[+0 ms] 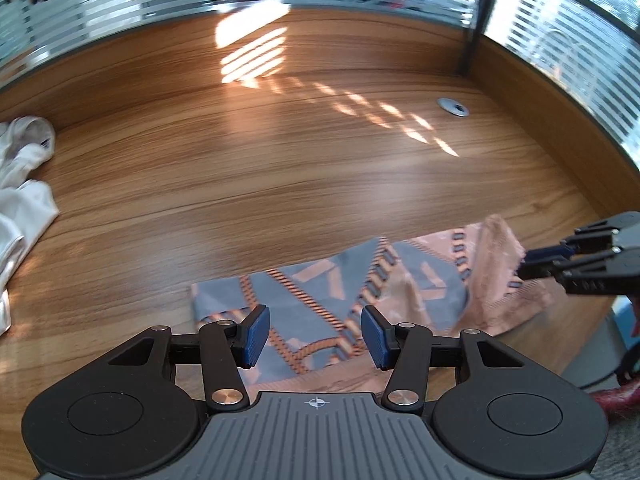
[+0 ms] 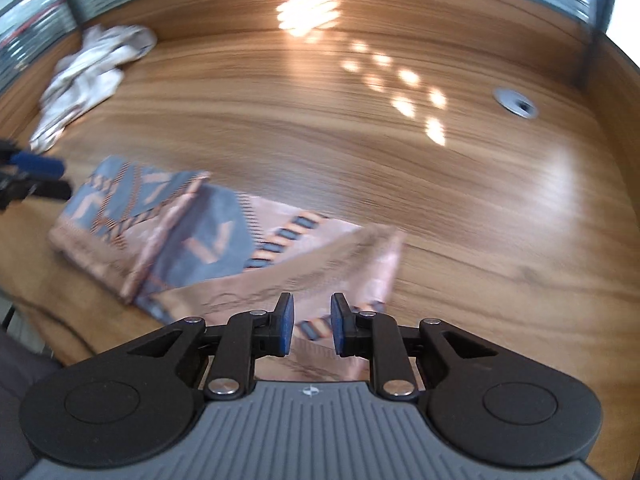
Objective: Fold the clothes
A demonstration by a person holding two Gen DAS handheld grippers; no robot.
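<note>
— How many garments are on the wooden table point(image 1: 280, 168)?

— Two heaps: one crumpled white pile point(image 1: 20, 184) far left, one pink-and-blue patterned cloth point(image 1: 320, 300) along the near edge.

— And the claws?

— Two. The left gripper point(image 1: 316, 332) hovers over the cloth's left end, jaws half apart, gripping nothing. The right gripper point(image 2: 312, 328) sits over the right end, jaws slightly parted, pads off the fabric.

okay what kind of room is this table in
Probably an office or meeting room: the wooden table has a metal cable grommet set into it, and frosted striped glass partitions stand behind it.
</note>
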